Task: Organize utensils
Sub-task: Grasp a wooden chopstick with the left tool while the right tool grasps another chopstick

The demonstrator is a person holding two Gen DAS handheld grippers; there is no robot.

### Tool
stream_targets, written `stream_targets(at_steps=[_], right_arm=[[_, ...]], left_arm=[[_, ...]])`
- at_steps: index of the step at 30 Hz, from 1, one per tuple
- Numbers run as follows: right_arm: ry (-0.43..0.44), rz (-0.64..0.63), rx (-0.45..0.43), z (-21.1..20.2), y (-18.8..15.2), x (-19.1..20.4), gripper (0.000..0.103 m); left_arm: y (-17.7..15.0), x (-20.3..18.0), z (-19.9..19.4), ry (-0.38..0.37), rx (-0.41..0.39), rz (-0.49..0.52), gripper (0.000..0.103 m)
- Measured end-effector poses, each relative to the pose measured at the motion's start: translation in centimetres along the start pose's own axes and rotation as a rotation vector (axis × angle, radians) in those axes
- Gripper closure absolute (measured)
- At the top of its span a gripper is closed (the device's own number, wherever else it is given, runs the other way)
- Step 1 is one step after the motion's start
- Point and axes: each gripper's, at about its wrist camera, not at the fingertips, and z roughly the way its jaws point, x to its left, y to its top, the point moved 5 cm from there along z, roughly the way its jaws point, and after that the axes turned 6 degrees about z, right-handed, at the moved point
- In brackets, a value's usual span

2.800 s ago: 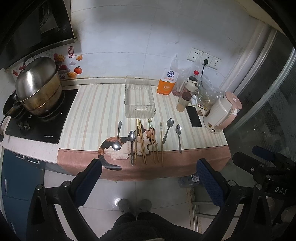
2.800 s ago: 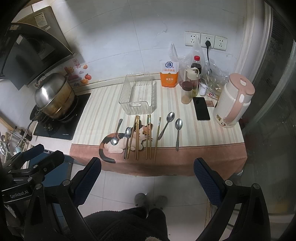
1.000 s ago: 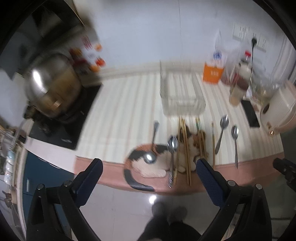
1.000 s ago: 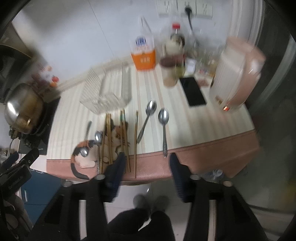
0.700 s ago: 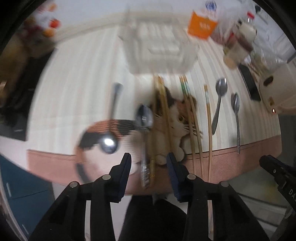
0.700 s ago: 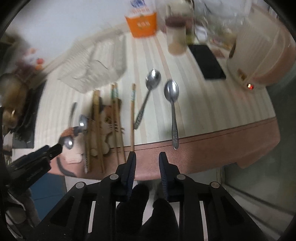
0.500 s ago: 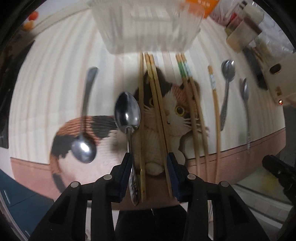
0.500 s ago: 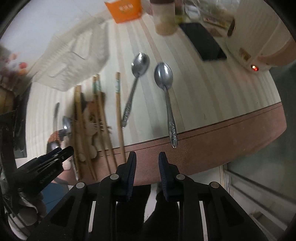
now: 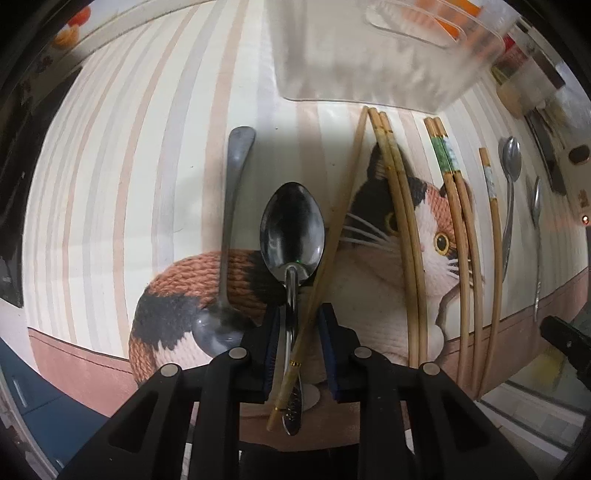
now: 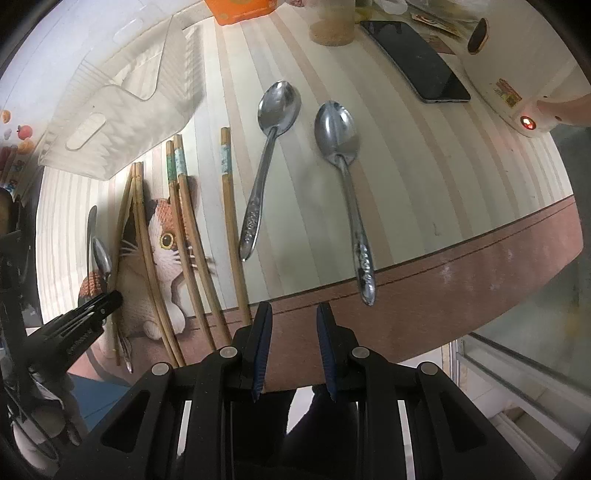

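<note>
My left gripper (image 9: 297, 317) is down over the cat mat, its narrowed jaws either side of a steel spoon's (image 9: 291, 236) handle and one bamboo chopstick (image 9: 332, 236); whether the pads touch them is unclear. A second spoon (image 9: 232, 206) lies just left, bowl toward me. Several more chopsticks (image 9: 402, 236) lie to the right. My right gripper (image 10: 293, 317) is nearly shut and empty above the counter's front edge. Two spoons (image 10: 271, 144) (image 10: 343, 162) lie ahead of it. The clear plastic bin (image 10: 122, 92) stands behind the utensils.
A black phone (image 10: 417, 62), a pink-and-white kettle (image 10: 524, 88), an orange carton (image 10: 240, 9) and a jar (image 10: 332, 26) stand at the back right. The counter's front edge (image 10: 443, 295) drops off just ahead of the right gripper.
Both grippers have dropped from high above the floor to the counter and narrowed from wide open. The left one now straddles the spoon handle and a chopstick.
</note>
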Motion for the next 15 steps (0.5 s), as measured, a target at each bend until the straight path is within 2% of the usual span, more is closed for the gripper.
stream_targets(at_steps=[4,6,9,15], right_arm=[[0.011,0.005,0.003,0.0,0.2,0.5,0.077],[0.019,0.011,-0.001,-0.2,0.4,0.6,0.077],[0.023,0.015,0.002,-0.2,0.7,0.8,0.077],[0.023,0.0,0.002,0.4,0.8,1.4,0.077]], left_arm=[[-0.5,-0.2,-2.1,-0.148,-0.006,-0.041,0.081],[-0.5,-0.7,-3.2,-0.172,-0.027,-0.002,0.079],[-0.3,-2.1,-4.1,-0.13,-0.031,0.063,0.079],[1.2,-4.3,-1.8,0.001,0.001,0.135,0.079]])
